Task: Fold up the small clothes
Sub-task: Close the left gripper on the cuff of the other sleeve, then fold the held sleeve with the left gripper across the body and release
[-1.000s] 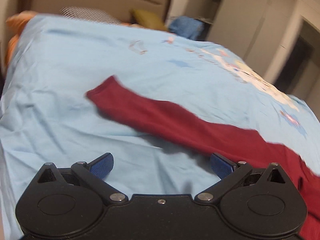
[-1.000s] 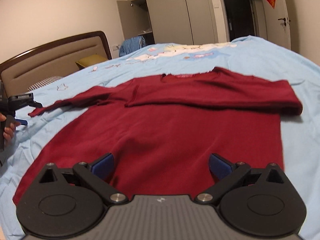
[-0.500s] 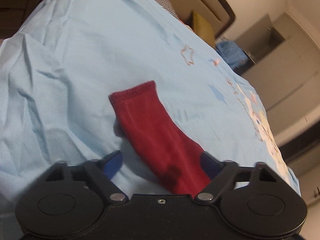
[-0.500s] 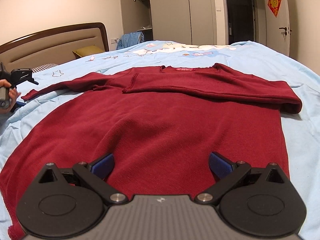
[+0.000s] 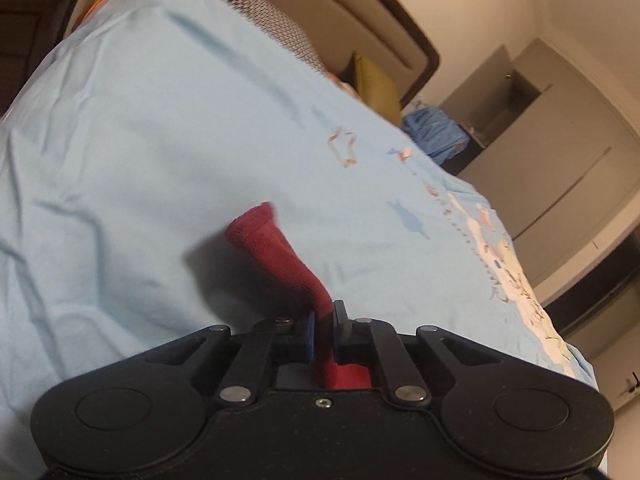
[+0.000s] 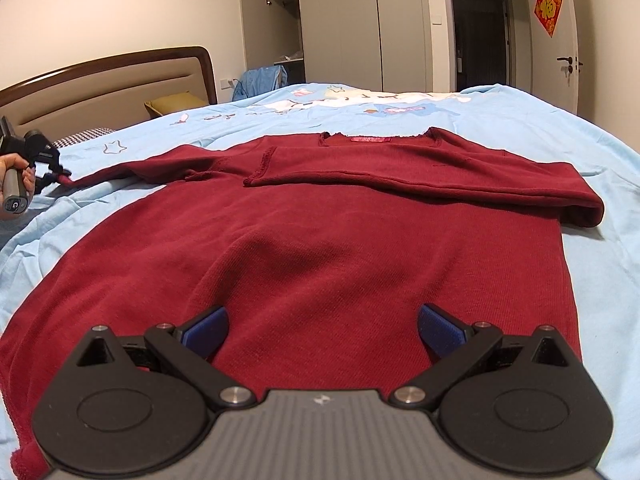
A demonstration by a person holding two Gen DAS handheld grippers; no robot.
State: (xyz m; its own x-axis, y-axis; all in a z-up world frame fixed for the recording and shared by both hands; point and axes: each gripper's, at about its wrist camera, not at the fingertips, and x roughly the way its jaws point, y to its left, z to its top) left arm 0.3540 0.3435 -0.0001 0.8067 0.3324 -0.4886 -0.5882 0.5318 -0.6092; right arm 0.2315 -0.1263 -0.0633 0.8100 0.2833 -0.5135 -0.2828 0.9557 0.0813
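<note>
A wrinkled light-blue bedsheet (image 6: 520,120) carries a dark red knit sweater (image 6: 320,248) spread flat mid-frame, one sleeve folded across its chest, while the right gripper (image 6: 322,330) hovers wide apart and the left gripper (image 5: 322,332) clamps the ribbed cuff (image 5: 276,240).

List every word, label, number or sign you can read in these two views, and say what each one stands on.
"福": gold character on the red diamond paper sign on the wall by the door.
Red neck label inside the maroon sweater's collar: too small and blurred to read.
Cartoon prints on the blue bedsheet: no readable lettering.
</note>
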